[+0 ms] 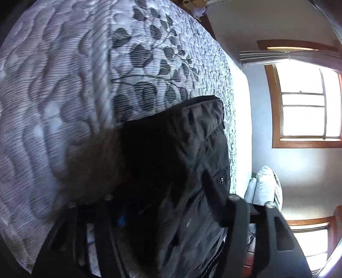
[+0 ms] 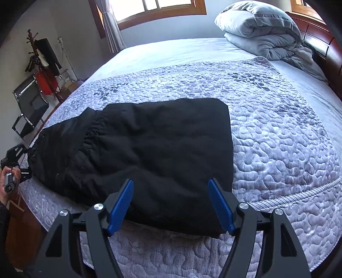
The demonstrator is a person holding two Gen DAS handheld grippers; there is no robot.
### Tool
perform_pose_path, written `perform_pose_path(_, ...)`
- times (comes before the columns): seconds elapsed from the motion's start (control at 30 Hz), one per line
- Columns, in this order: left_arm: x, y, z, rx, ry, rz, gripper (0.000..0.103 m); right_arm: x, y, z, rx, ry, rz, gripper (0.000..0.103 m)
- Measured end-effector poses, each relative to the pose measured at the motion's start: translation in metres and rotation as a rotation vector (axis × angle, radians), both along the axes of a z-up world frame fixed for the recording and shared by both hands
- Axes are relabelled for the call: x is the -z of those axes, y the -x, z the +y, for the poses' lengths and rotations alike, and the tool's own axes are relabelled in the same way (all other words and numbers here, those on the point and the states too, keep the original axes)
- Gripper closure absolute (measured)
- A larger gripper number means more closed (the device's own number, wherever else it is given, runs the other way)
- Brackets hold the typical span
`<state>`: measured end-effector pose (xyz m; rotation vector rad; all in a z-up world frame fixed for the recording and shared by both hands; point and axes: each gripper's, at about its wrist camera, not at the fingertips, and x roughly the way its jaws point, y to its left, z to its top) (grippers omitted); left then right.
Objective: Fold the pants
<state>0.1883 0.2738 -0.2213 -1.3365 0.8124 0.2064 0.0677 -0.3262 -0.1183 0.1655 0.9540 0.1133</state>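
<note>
Black pants [image 2: 154, 149] lie folded in a rough rectangle on the quilted grey bedspread [image 2: 277, 139], with the gathered waist end toward the left edge of the bed. My right gripper [image 2: 171, 184] hovers open over the near edge of the pants, its blue pads [image 2: 121, 203] spread wide and pressing on nothing. At the far left a hand holds my left gripper [image 2: 15, 156] by the waist end. In the left wrist view the pants [image 1: 188, 139] fill the dark space between the fingers of my left gripper [image 1: 164, 188]. One black finger [image 1: 213, 192] shows; the other is hidden by cloth and shadow.
A folded grey duvet [image 2: 263, 27] lies at the head of the bed by the wooden headboard [image 2: 320, 36]. A black chair [image 2: 30, 107] and a coat rack [image 2: 42, 62] stand beyond the bed's left edge. Windows [image 2: 158, 6] are in the far wall.
</note>
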Motion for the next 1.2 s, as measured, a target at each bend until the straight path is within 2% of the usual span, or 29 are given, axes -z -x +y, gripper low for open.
perform_pose_path(0.03,-0.003,-0.005,-0.003,0.008,-0.027,0.018,0.045,0.001,0.000,-0.001,0.004,-0.003,0.003,0.030)
perform_pose_path(0.07,-0.005,-0.007,-0.006,0.013,-0.051,0.032,0.054,0.001,0.000,-0.002,0.007,-0.008,0.004,0.030)
perform_pose_path(0.1,-0.006,-0.008,-0.007,0.016,-0.064,0.040,0.057,0.001,0.000,-0.003,0.009,-0.014,0.003,0.030)
perform_pose_path(0.17,-0.008,-0.008,-0.008,0.016,-0.055,0.024,0.071,0.000,0.001,-0.004,0.011,-0.016,0.000,0.030)
perform_pose_path(0.27,-0.011,-0.010,-0.010,0.008,-0.015,-0.006,0.080,-0.001,0.001,-0.006,0.011,-0.012,0.000,0.030)
perform_pose_path(0.37,-0.021,-0.006,-0.014,-0.005,-0.023,-0.037,0.085,-0.002,0.001,-0.009,0.018,-0.019,-0.003,0.030)
perform_pose_path(0.53,-0.056,-0.009,-0.033,0.002,-0.072,-0.115,0.086,-0.003,0.004,-0.014,0.031,-0.028,-0.010,0.030)
perform_pose_path(0.7,-0.099,-0.013,-0.062,0.066,-0.151,-0.212,0.086,-0.005,0.009,-0.021,0.051,-0.049,-0.019,0.030)
perform_pose_path(0.97,-0.156,-0.006,-0.129,0.235,-0.292,-0.337,0.086,-0.008,0.016,-0.031,0.076,-0.074,-0.042,0.030)
perform_pose_path(1.2,-0.181,0.001,-0.202,0.415,-0.443,-0.386,0.086,-0.010,0.021,-0.041,0.102,-0.104,-0.065,0.030)
